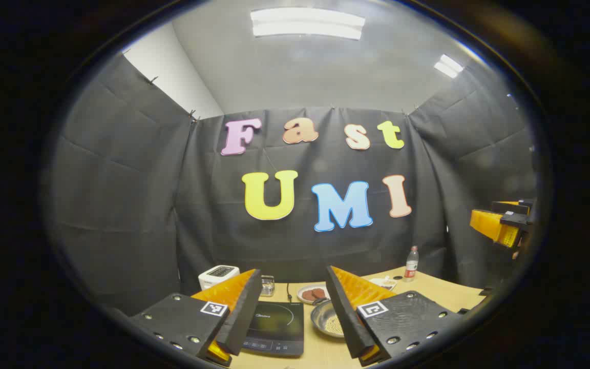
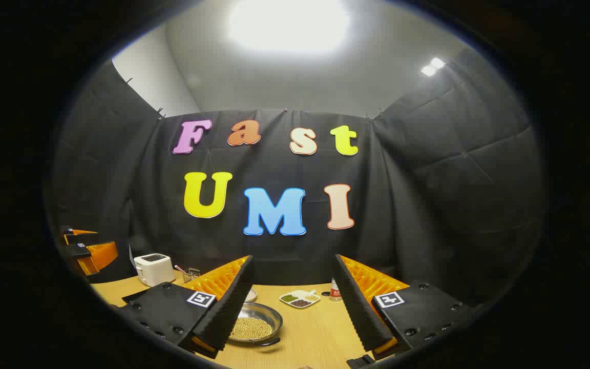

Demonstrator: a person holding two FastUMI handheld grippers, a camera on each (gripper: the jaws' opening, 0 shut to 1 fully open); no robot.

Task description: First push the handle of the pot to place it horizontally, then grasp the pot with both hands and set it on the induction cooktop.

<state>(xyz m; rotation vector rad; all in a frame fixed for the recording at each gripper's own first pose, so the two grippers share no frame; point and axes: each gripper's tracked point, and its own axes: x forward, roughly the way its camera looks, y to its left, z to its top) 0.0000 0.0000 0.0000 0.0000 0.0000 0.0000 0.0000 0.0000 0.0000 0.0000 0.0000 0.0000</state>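
A shallow metal pot (image 1: 327, 322) holding pale beans sits on the wooden table just right of the black induction cooktop (image 1: 275, 326). My left gripper (image 1: 293, 279) is open, raised above the table's near side, with the cooktop between its fingers and the pot partly behind the right one. The right gripper view has the pot (image 2: 255, 325) half behind the left finger, with a dark handle (image 2: 268, 342) on its near rim. My right gripper (image 2: 293, 266) is open and holds nothing. Each gripper also appears at the other view's edge: the right gripper (image 1: 500, 225) and the left gripper (image 2: 87, 252).
A white toaster (image 1: 218, 277) and a small wire basket (image 1: 268, 285) stand at the back left. A plate with brown pieces (image 1: 313, 293), a white divided dish (image 2: 300, 298) and a bottle (image 1: 411, 264) lie behind the pot. Bare tabletop (image 2: 320, 333) stretches right of the pot.
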